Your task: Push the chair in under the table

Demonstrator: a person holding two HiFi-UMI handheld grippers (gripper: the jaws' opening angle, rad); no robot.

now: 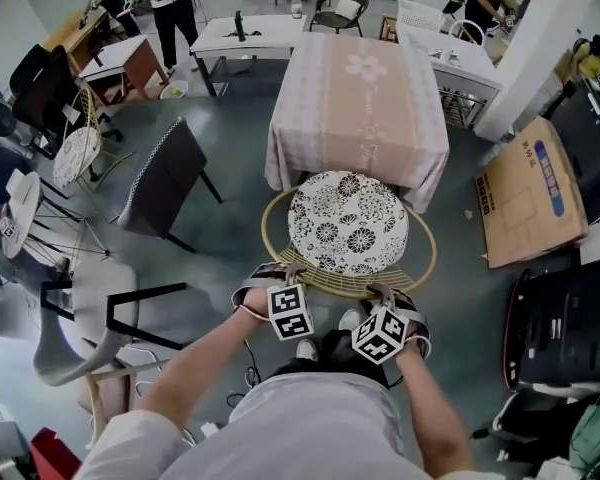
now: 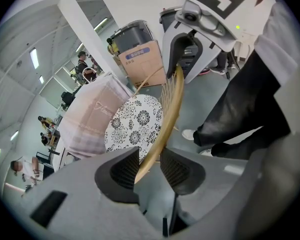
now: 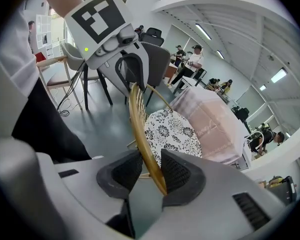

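Observation:
A round rattan chair [image 1: 270, 238] with a black-and-white floral cushion [image 1: 348, 223] stands in front of the table [image 1: 358, 108], which is draped in a pink cloth. The cushion's far edge meets the hanging hem. My left gripper [image 1: 280, 276] is shut on the curved back rim at its left. My right gripper [image 1: 385, 296] is shut on the same rim at its right. In the left gripper view the rim [image 2: 165, 114] runs up between the pads of the left gripper [image 2: 146, 160]. In the right gripper view the rim [image 3: 140, 124] passes between the pads of the right gripper [image 3: 151, 170].
A dark chair [image 1: 165, 178] stands left of the table and a pale chair [image 1: 80, 318] nearer me on the left. A cardboard box [image 1: 530, 193] and black cases [image 1: 565, 328] lie to the right. Desks and standing people fill the back of the room.

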